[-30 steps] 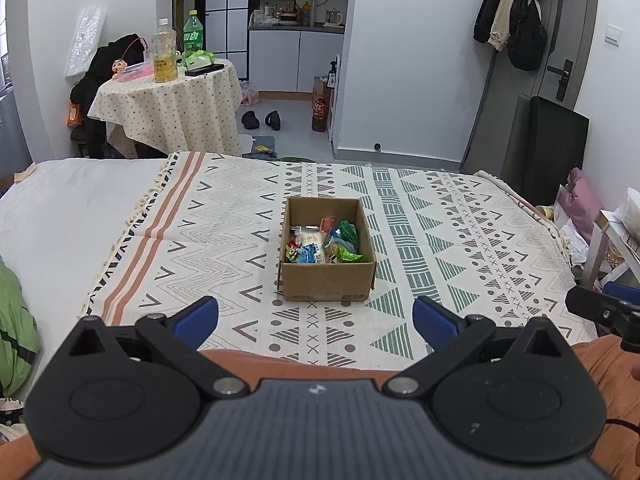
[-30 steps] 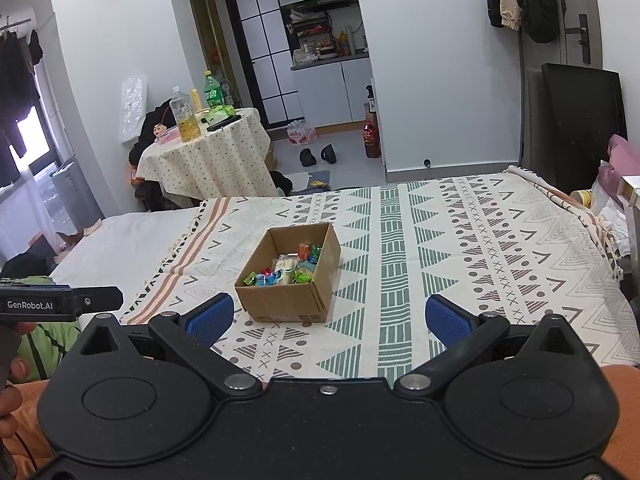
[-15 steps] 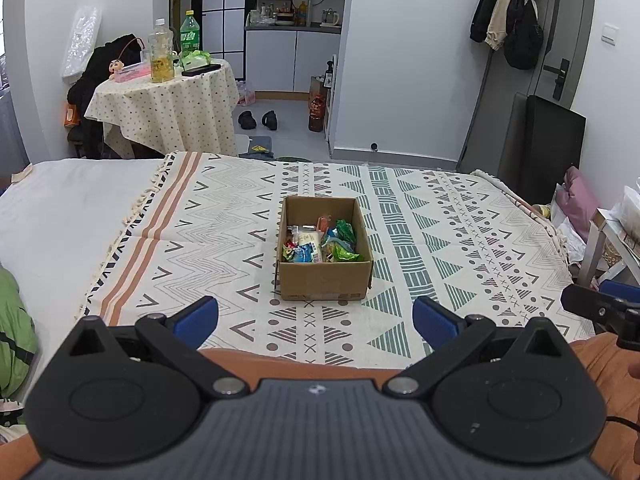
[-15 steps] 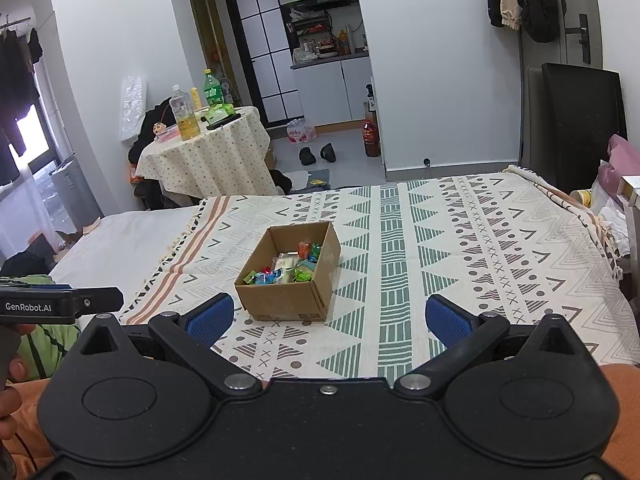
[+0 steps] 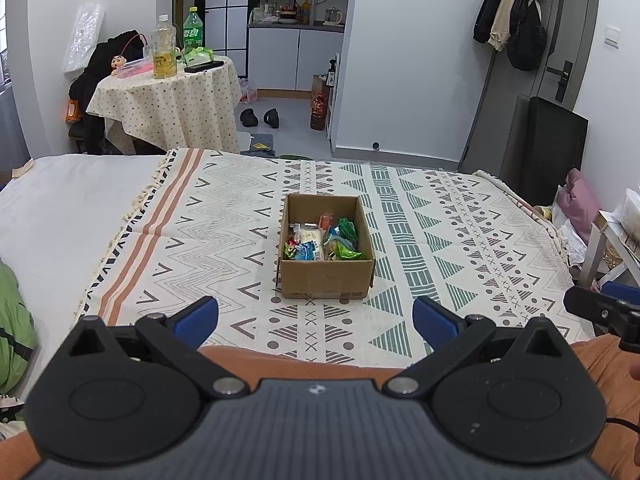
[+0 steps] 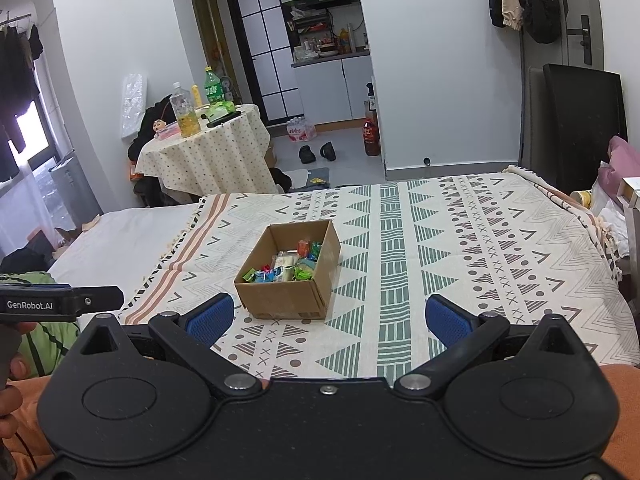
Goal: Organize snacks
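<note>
A small brown cardboard box (image 5: 326, 276) sat in the middle of a bed, on a blanket (image 5: 440, 240) with zigzags, triangles and stripes. The box was open at the top. Inside it lay a pile of snacks (image 5: 322, 240) in green, blue, white and red wrappers. No snacks lay on the blanket outside the box.

The left gripper (image 5: 316, 318) was held low, near the edge of the bed, with the box ahead of it. Its two blue fingers (image 5: 196, 318) were spread wide apart and held nothing. The right gripper (image 6: 328, 320) was beside it, also back from the box. Its blue fingers (image 6: 448, 322) were wide apart too, with nothing between them. Neither gripper touched the box.

Orange cloth showed under both grippers. Past the bed stood a round table with a dotted cloth (image 5: 168, 108), and bottles (image 5: 164, 54) stood on it.
</note>
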Action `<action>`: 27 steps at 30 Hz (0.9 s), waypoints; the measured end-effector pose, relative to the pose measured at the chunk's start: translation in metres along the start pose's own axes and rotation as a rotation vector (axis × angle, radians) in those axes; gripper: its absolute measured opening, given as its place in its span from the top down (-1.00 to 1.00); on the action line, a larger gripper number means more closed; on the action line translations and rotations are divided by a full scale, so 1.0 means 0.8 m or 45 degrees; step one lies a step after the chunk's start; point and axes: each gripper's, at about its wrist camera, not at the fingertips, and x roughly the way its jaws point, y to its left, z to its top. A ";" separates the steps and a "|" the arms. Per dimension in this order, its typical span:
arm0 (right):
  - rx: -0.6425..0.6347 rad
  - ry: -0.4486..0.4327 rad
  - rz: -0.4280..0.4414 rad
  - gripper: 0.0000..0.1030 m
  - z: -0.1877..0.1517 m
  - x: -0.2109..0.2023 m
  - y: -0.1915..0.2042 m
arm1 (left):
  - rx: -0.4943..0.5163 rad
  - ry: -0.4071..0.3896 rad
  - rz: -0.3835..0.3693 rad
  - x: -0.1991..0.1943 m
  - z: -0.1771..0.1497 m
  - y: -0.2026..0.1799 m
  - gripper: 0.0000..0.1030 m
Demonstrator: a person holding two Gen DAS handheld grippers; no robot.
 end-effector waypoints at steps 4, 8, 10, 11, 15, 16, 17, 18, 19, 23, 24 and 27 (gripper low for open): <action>-0.004 -0.001 0.001 -1.00 0.000 0.000 -0.001 | -0.004 0.000 0.000 0.000 0.000 0.001 -1.00; -0.009 0.002 -0.001 -1.00 0.001 0.001 -0.002 | -0.011 0.000 -0.004 -0.001 0.000 0.004 -1.00; -0.010 0.003 0.001 -1.00 0.001 0.002 -0.002 | -0.011 0.000 -0.002 -0.001 0.000 0.004 -1.00; -0.010 0.004 0.003 -1.00 0.001 0.002 -0.002 | -0.013 -0.001 -0.002 -0.001 0.000 0.005 -1.00; -0.005 0.011 0.011 -1.00 -0.001 0.005 0.000 | -0.009 0.003 0.002 0.000 0.000 0.008 -1.00; -0.008 0.012 0.012 -1.00 -0.002 0.005 0.002 | -0.009 0.004 0.001 0.000 -0.001 0.008 -1.00; -0.011 0.013 0.010 -1.00 -0.002 0.005 0.003 | -0.010 0.004 -0.001 0.000 -0.001 0.009 -1.00; -0.013 0.014 0.009 -1.00 -0.002 0.005 0.003 | -0.011 0.006 0.000 0.000 -0.001 0.009 -1.00; -0.011 0.014 0.011 -1.00 -0.002 0.005 0.002 | -0.011 0.006 -0.001 0.000 -0.001 0.009 -1.00; -0.012 0.011 0.013 -1.00 -0.002 0.005 0.003 | -0.011 0.002 -0.002 -0.001 -0.001 0.008 -1.00; -0.012 0.011 0.013 -1.00 -0.003 0.005 0.003 | -0.010 0.001 -0.002 -0.001 -0.001 0.008 -1.00; -0.008 0.014 0.012 -1.00 -0.003 0.005 0.003 | 0.002 -0.003 -0.014 -0.002 -0.001 0.005 -1.00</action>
